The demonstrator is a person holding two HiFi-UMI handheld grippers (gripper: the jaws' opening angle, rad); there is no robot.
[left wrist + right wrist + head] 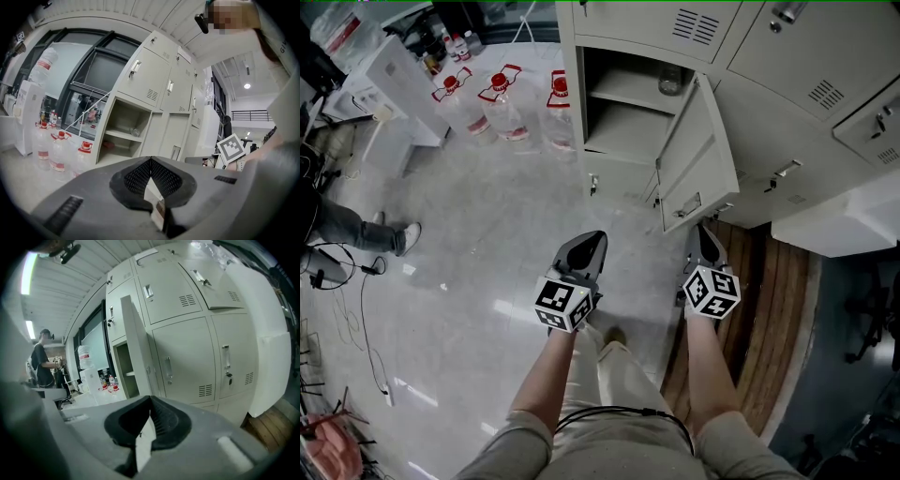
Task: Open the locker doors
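Head view: the left gripper [586, 251] sits at centre frame and the right gripper [706, 246] just right of it, both pointing up the frame at the lockers [787, 56]. One locker door [698, 155] hangs open right of centre, its lower edge just above the right gripper but apart from it. To its left is the open compartment with a shelf [628, 89]; a small clear object [672, 80], perhaps a jar, stands on it. Water bottles [502, 103] stand on the floor at upper left.

Left gripper view: the jaws are pressed together with nothing between them. The open compartment lies above and left of them, the bottles at far left.

Right gripper view: these jaws also meet, empty. The open door stands edge-on at upper centre, closed lockers to its right, and a person [42, 362] at far left.
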